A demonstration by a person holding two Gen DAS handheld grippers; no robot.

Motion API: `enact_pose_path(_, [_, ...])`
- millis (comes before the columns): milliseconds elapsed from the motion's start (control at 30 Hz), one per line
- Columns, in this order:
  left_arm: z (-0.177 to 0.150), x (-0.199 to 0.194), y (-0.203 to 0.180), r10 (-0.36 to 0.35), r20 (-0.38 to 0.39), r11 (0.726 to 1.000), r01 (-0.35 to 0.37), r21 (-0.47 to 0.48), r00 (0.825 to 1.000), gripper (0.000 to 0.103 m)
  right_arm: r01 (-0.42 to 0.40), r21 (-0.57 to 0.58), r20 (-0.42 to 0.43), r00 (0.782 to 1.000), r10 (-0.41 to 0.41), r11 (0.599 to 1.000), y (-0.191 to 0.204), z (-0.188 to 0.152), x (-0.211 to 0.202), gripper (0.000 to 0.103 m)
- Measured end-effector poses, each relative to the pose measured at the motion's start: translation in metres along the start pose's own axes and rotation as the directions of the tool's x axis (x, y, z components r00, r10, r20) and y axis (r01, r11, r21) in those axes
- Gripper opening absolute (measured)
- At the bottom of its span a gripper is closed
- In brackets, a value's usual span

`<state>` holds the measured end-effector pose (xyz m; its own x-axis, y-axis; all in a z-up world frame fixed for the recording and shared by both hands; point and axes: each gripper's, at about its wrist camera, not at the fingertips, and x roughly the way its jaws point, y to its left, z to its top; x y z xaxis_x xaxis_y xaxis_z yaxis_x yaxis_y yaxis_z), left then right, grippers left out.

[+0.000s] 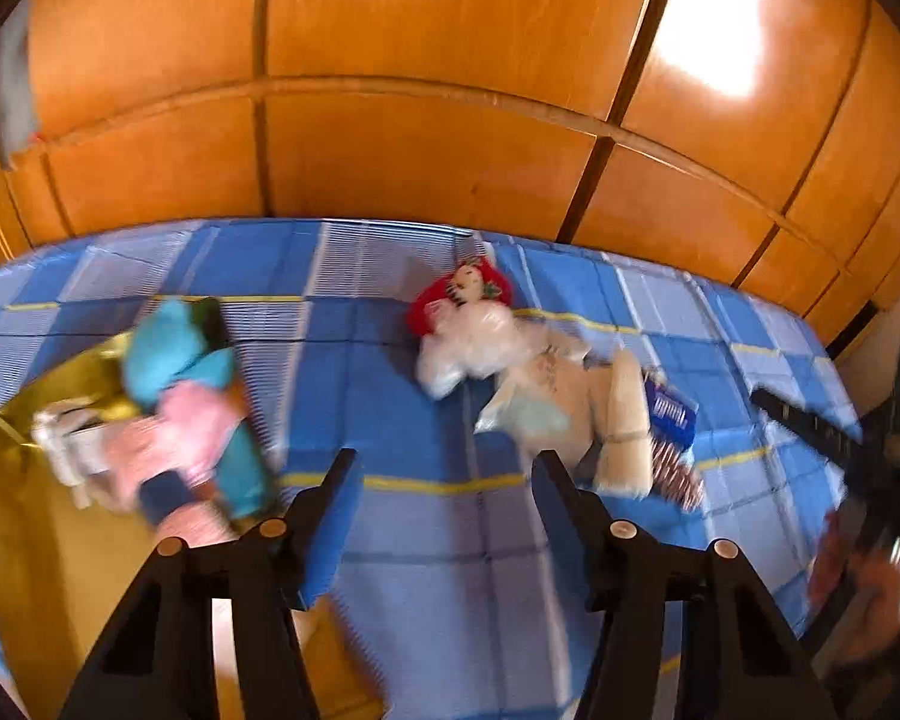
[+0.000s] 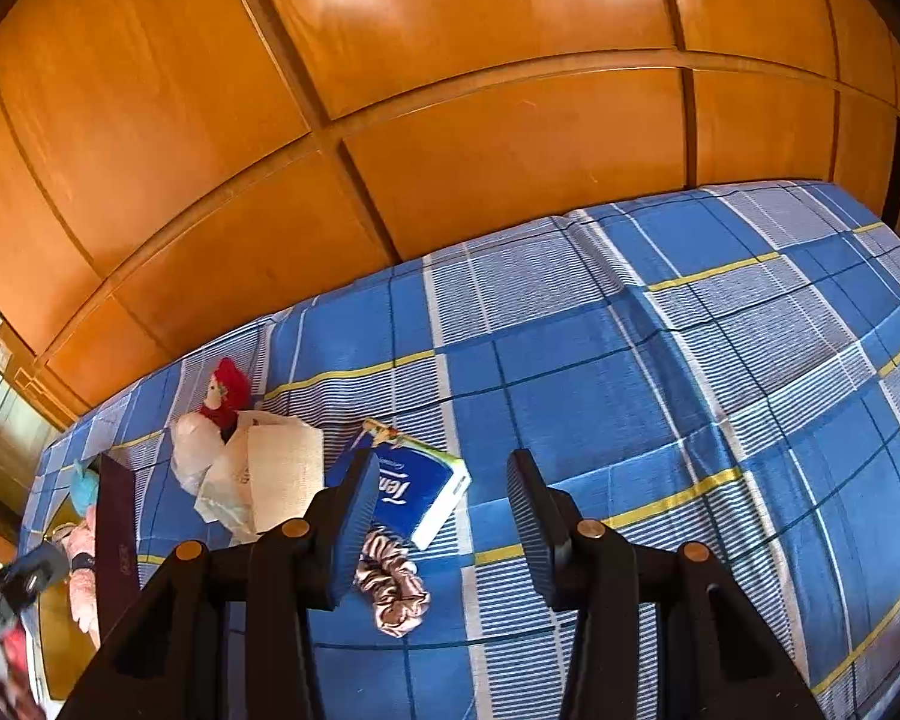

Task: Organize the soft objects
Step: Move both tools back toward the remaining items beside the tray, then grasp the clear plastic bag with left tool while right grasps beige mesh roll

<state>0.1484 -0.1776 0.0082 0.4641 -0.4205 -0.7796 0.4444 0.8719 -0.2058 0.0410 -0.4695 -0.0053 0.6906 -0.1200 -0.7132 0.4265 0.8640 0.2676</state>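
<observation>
Blue checked cloth: a bedspread (image 2: 660, 360) in blue, pale stripes and thin yellow lines is covering the bed, with everything lying on it.
Wood: orange-brown cupboard doors (image 2: 450, 90) are standing behind the bed, toward 12 o'clock in both views.
Left tool: the left tool (image 1: 444, 468) is hanging over bare bedspread with its blue-padded fingers (image 1: 336, 516) standing apart and nothing between them; the view is blurred.
Right tool: the right tool (image 2: 444, 504) is pointing down at the bed with its fingers (image 2: 357, 525) partly open and gripping nothing; the bedspread is showing in the gap.
Doll: a red-haired doll (image 1: 468, 306) is lying at 12 o'clock of the left tool, its body wrapped in clear plastic.
Beige cloth: a folded beige cloth (image 2: 285, 480) is lying just beside the doll, at 10 o'clock of the right tool.
Tissue pack: a blue tissue pack (image 2: 423, 495) is lying between the right tool's fingers and beyond them, just beside the beige cloth.
Scrunchie: a pinkish satin scrunchie (image 2: 393, 591) is lying near the right tool's left finger, at 6 o'clock of the tissue pack.
Soft toys: a turquoise toy (image 1: 168, 348) and a pink toy (image 1: 180, 438) are lying together at 9 o'clock of the left tool, in or over a gold box (image 1: 36, 540); blur is hiding exactly how they are sitting.
Dark panel: a dark upright panel (image 2: 117, 534) is standing at the box's edge in the right wrist view.
</observation>
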Motion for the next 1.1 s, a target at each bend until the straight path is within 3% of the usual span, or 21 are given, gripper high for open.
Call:
enact_pose_path(67, [0.012,0.015,-0.002,-0.027,-0.002,0.999,0.027,-0.035,1.000,0.063,-0.008,-0.006,-0.003,1.000,0.008,1.000,0.002,0.000,0.001,0.044])
enact_pose_path(133, [0.027,0.033,-0.001,-0.042,-0.009,0.996,0.041,-0.076,0.999,0.080,-0.019,-0.007,-0.006,1.000,0.019,1.000,0.003,0.000,0.002,0.044])
enact_pose_path(200, [0.038,0.050,0.000,-0.032,-0.022,0.994,0.030,-0.101,0.999,0.088,-0.023,-0.011,-0.016,1.000,0.023,1.000,0.004,0.000,0.003,0.044])
enact_pose_path(333, [0.056,0.081,-0.001,-0.036,-0.048,0.989,0.028,-0.148,0.998,0.094,-0.031,-0.019,-0.028,0.999,0.031,0.999,0.005,0.000,0.005,0.044])
enact_pose_path(467, [0.064,0.106,-0.004,0.012,-0.051,0.991,-0.018,-0.131,0.999,0.094,-0.033,-0.015,-0.037,0.999,0.033,0.999,0.005,0.001,0.007,0.044])
enact_pose_path(500, [0.065,0.113,-0.004,0.026,-0.055,0.991,-0.032,-0.128,0.998,0.092,-0.032,-0.012,-0.037,0.999,0.031,0.999,0.004,0.001,0.008,0.044])
enact_pose_path(567, [0.066,0.124,-0.004,0.037,-0.072,0.992,-0.045,-0.118,0.997,0.074,-0.034,-0.004,-0.043,0.999,0.034,0.999,0.003,0.002,0.009,0.044])
enact_pose_path(600, [0.066,0.131,-0.004,0.038,-0.092,0.993,-0.047,-0.106,0.995,0.051,-0.034,-0.002,-0.044,0.998,0.034,0.999,0.002,0.002,0.010,0.044])
enact_pose_path(667, [0.061,0.138,-0.005,-0.004,-0.116,0.994,-0.009,-0.106,0.993,0.048,-0.027,0.000,-0.045,0.999,0.027,1.000,0.002,0.002,0.010,0.044])
enact_pose_path(800, [0.052,0.123,-0.009,-0.023,-0.078,0.999,0.020,-0.048,0.997,0.038,-0.020,0.003,-0.048,0.999,0.020,1.000,0.000,0.003,0.012,0.044])
enact_pose_path(967, [0.032,0.075,-0.018,-0.076,-0.018,0.996,0.077,0.049,0.997,0.037,-0.006,0.006,-0.047,0.999,0.007,1.000,-0.003,0.004,0.012,0.044])
enact_pose_path(1100, [0.004,0.032,-0.036,-0.146,0.000,0.976,0.144,0.165,0.989,0.037,-0.005,0.010,-0.054,0.999,0.006,1.000,-0.004,0.003,0.013,0.044])
